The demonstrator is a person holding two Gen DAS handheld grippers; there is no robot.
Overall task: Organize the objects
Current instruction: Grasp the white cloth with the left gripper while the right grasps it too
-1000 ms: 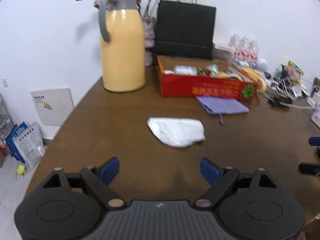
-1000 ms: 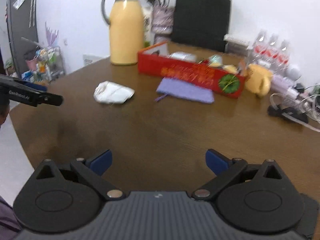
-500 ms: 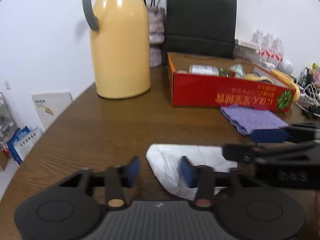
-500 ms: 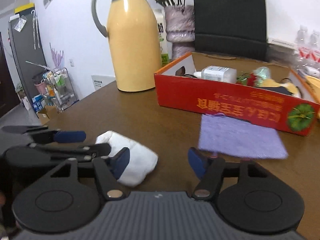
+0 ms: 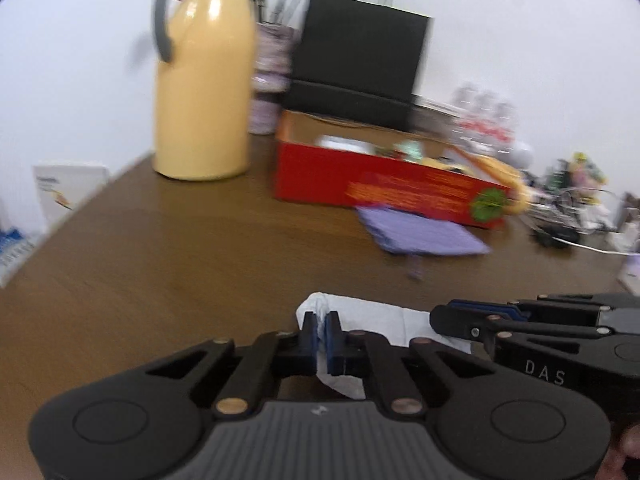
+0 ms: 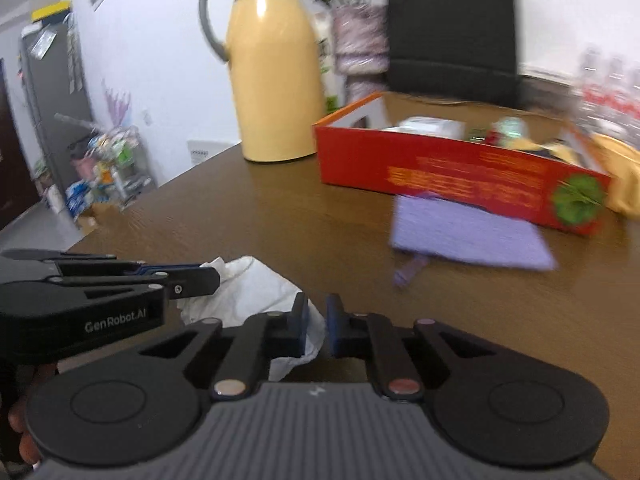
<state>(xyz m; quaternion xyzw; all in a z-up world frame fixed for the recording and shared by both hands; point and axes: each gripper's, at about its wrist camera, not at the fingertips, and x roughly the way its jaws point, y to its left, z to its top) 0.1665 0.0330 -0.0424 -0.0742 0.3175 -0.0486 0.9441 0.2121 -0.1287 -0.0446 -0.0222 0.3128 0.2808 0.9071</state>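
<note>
A crumpled white bag [image 5: 376, 320] lies near the front of the brown table [image 5: 180, 248]. My left gripper [image 5: 321, 328] is shut on its left end. My right gripper [image 6: 317, 320] is shut on its right edge; the bag also shows in the right wrist view [image 6: 256, 288]. Each gripper appears in the other's view, the right one [image 5: 480, 318] and the left one [image 6: 188, 278]. A purple cloth pouch [image 5: 424, 232] lies flat beyond the bag, in front of an open red box [image 5: 380, 184] holding several small items.
A tall yellow thermos jug [image 5: 204, 80] stands at the back left. A black paper bag [image 5: 360, 64] and a vase [image 5: 268, 92] stand behind the box. Water bottles [image 5: 484, 120], cables [image 5: 560, 232] and clutter crowd the right. The table edge curves away on the left.
Both grippers moved in onto the white bag and closed, from wide open a second ago to shut on its two ends now.
</note>
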